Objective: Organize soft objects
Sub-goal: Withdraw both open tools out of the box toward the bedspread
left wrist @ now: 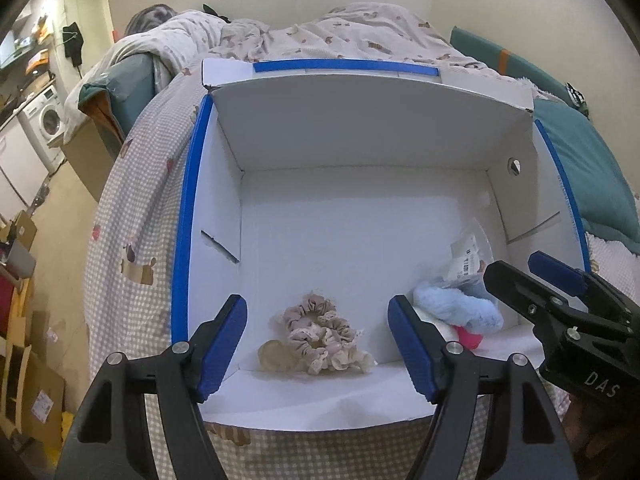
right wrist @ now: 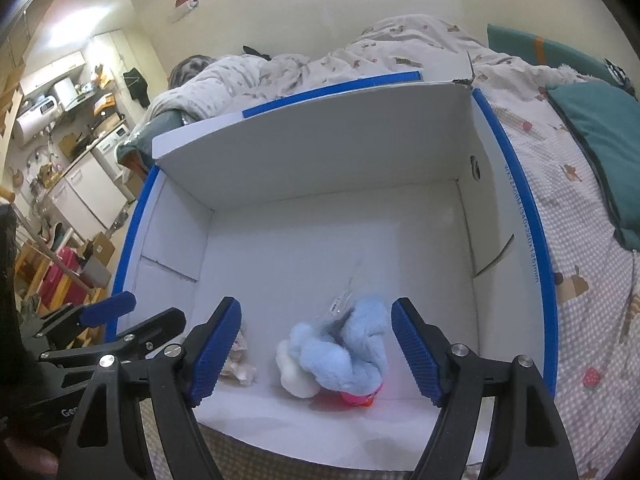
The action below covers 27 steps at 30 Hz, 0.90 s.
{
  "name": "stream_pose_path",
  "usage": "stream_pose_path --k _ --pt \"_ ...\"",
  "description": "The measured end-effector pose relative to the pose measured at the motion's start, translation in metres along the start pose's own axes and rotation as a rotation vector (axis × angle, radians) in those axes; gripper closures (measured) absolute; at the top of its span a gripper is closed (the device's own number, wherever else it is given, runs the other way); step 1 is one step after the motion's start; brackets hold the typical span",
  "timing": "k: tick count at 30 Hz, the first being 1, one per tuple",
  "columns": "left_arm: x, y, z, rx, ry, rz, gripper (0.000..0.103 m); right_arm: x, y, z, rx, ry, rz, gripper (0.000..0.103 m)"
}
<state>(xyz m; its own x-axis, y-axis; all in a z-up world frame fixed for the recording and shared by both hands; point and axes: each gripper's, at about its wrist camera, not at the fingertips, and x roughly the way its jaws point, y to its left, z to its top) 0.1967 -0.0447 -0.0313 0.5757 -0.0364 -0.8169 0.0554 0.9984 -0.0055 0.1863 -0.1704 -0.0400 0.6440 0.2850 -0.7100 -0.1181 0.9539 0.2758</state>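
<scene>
A small studio home is indicated: bed (left wrist: pixel 132 240) with rumpled duvet (left wrist: pixel 320 36), washing machine (left wrist: pixel 44 124) and kitchen counter (right wrist: pixel 80 148) alongside.

The white box (left wrist: pixel 360 136) is standing open at the top, so access from above is being left free. Its back and middle floor is lying bare, offering the widest room. The near floor is being taken up by the beige scrunchies (left wrist: pixel 320 336) at the middle and the blue fluffy bundle (right wrist: pixel 344 352) toward the right corner, with a narrow gap being left between them. Sideways passage is being blocked by the box walls, and the raised back flap is closing off the far side
</scene>
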Motion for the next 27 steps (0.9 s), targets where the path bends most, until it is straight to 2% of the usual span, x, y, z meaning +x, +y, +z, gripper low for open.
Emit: stream_pose_path --k 5,10,18,27 --pt "-0.005 0.003 -0.004 0.003 -0.002 0.000 0.032 0.000 0.000 -0.003 -0.036 -0.006 -0.041 0.021" --pt "-0.013 0.011 -0.008 -0.007 -0.018 0.003 0.032 -0.004 -0.006 -0.004 0.021 -0.001 -0.036 0.021" --pt "-0.031 0.021 -0.016 -0.040 -0.031 -0.003 0.032 -0.016 -0.005 -0.012 -0.008 -0.001 -0.078 0.021" --pt "-0.048 0.023 -0.035 -0.040 -0.036 0.007 0.032 -0.034 -0.009 -0.033 0.060 0.004 -0.095 0.021"
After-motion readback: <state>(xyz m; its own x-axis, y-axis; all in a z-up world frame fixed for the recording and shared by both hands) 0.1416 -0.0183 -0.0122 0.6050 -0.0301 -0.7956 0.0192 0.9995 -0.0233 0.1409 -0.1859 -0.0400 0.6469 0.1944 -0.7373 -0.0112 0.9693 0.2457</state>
